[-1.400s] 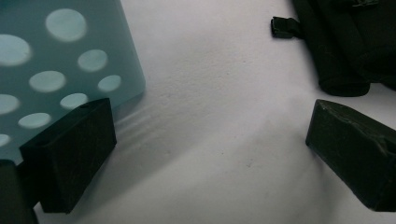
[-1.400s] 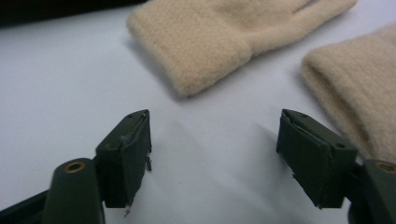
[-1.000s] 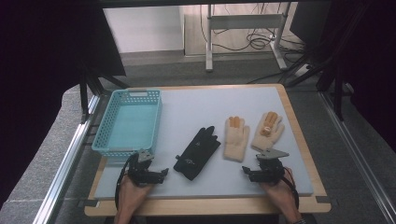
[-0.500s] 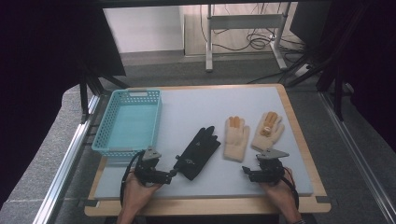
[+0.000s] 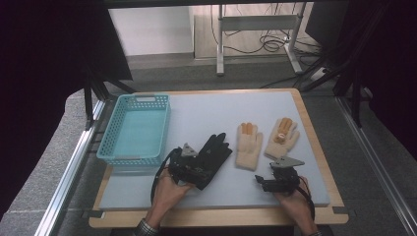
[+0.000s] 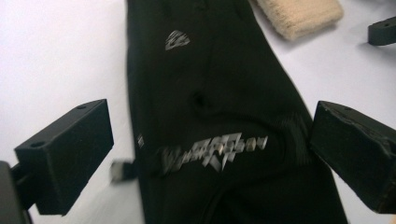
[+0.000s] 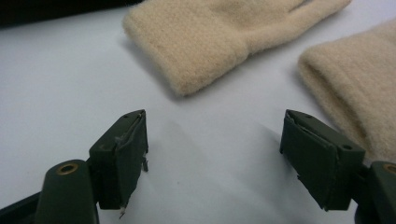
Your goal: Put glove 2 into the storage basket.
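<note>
A black glove point(image 5: 215, 150) with grey print lies flat in the middle of the pale blue mat. My left gripper point(image 5: 199, 173) hovers over its cuff end. In the left gripper view the jaws point(image 6: 210, 154) stand wide on either side of the black glove point(image 6: 210, 84) without touching it; they have just been opening further. Two beige knit gloves with orange fingertips, one point(image 5: 248, 145) beside the other point(image 5: 282, 137), lie to the right. My right gripper point(image 5: 268, 179) rests open near the mat's front, short of their cuffs point(image 7: 201, 42) point(image 7: 359, 79), its jaws point(image 7: 215, 154) holding nothing.
A turquoise plastic basket point(image 5: 110, 152) stands at the mat's left side, with nothing inside. The mat lies on a wooden-edged table point(image 5: 314, 147). A metal stand with cables point(image 5: 255, 29) is on the floor behind the table.
My left hand has carried its gripper rightward and a little up from the front left of the mat to above the black glove's cuff. The right gripper has stayed put.
</note>
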Demonstrator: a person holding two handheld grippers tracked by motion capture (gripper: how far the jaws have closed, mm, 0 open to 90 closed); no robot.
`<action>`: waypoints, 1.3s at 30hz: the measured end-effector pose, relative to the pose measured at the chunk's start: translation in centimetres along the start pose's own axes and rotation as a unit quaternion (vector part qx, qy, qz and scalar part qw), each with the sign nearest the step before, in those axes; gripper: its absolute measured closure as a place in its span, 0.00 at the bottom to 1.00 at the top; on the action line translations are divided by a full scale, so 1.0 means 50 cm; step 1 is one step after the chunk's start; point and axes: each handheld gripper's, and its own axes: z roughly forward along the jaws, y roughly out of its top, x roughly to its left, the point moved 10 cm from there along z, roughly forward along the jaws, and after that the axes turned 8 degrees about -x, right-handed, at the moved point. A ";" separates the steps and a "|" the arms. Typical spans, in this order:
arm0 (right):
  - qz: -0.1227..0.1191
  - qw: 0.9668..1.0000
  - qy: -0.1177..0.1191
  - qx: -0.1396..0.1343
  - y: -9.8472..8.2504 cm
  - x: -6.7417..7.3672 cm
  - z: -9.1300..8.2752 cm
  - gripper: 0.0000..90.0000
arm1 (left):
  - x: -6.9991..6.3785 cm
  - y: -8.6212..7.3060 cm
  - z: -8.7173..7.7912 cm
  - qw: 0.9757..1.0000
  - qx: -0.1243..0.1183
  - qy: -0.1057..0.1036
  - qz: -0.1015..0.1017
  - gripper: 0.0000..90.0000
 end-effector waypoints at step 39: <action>0.001 1.000 0.000 0.000 0.000 0.000 0.000 0.25 | 0.048 -0.002 0.079 0.986 0.163 0.021 0.007 0.35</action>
